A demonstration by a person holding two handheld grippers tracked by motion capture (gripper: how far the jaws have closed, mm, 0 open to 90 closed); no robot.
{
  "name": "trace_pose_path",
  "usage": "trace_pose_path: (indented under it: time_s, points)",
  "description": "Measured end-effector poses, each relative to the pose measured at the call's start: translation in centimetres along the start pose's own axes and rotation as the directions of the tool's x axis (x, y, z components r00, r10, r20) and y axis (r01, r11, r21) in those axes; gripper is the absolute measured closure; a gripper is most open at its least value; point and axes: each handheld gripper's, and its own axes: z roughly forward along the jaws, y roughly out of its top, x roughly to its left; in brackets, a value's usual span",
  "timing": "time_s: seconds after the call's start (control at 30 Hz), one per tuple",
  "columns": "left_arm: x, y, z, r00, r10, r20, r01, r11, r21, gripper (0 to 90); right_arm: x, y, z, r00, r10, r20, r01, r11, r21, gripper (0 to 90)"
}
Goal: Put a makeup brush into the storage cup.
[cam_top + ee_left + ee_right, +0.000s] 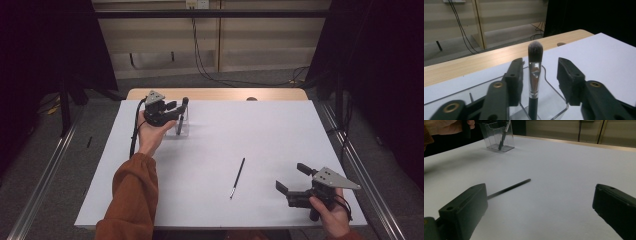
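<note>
So the first makeup brush (pixel 534 75), black-handled with a silver ferrule and a soft grey-tipped head, stands upright in the clear plastic holder (pixel 554 100) at the far left of the white table (pixel 250 130). My left gripper (pixel 537 80) is level with it, jaws part-way open on either side of the ferrule, and the pads are not pressing on it: one sits just beside the metal, the other stands clear. The brush appears to rest on its own in the holder. I judge that half of the work done.

The second piece is left: a thin black brush with a small pale tip (pixel 237 178) lying flat on the table, well apart from the holder and nearer my right side. My right gripper (pixel 292 181) hangs low over the table close to it, jaws wide open and empty, pointing along the surface with the thin handle running off from beside one jaw in its own view.

What remains, as I read it, is to draw my left hand back from the holder, close the right jaws on the thin brush and carry it over to stand beside the first.
</note>
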Motion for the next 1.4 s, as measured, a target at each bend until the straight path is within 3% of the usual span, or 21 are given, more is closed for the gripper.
trace_pose_path:
  time_s: [0.17,0.3,0.5,0.6,1.0,1.23,1.33,1.4]
  points:
    - [-0.1,0.0,-0.4,0.9998,0.004,-0.019,-0.004,1.0000,-0.004,30.1,0.0,0.0,0.0,1.0000,-0.002,0.002,0.002,1.000,0.002,0.0]
    - [-0.3,0.3,-0.7,0.9999,-0.016,-0.004,0.016,0.9998,-0.008,16.8,0.0,0.0,0.0,1.0000,-0.001,0.002,0.001,1.000,0.002,0.0]
    - [-0.6,0.3,-1.1,0.9998,-0.022,0.002,0.022,0.9997,-0.010,6.0,-0.1,0.0,0.1,1.0000,-0.002,0.003,0.002,1.000,0.002,0.0]
    - [-0.6,0.4,-1.5,0.9991,-0.039,0.015,0.039,0.9989,-0.025,5.4,-0.1,0.0,0.1,1.0000,-0.001,0.004,0.001,1.000,0.002,0.0]
    - [-1.3,0.5,-3.4,0.9995,0.001,0.032,-0.001,0.9999,-0.015,3.0,-0.1,0.0,0.1,1.0000,0.001,0.005,-0.001,1.000,0.003,0.0]
    - [-1.7,-0.4,-4.5,0.9993,-0.002,0.037,0.003,0.9998,-0.017,2.8,-0.1,0.0,0.2,1.0000,0.000,0.004,0.000,1.000,0.004,0.0]
    - [-1.9,-0.8,-4.9,0.9992,0.007,0.038,-0.006,0.9998,-0.021,2.9,-0.1,0.0,0.1,1.0000,-0.001,0.005,0.001,1.000,0.004,0.0]
    - [-2.1,-1.0,-5.3,0.9986,0.034,0.042,-0.032,0.9989,-0.033,2.9,-0.1,0.0,0.1,1.0000,-0.002,0.004,0.002,1.000,0.005,0.0]
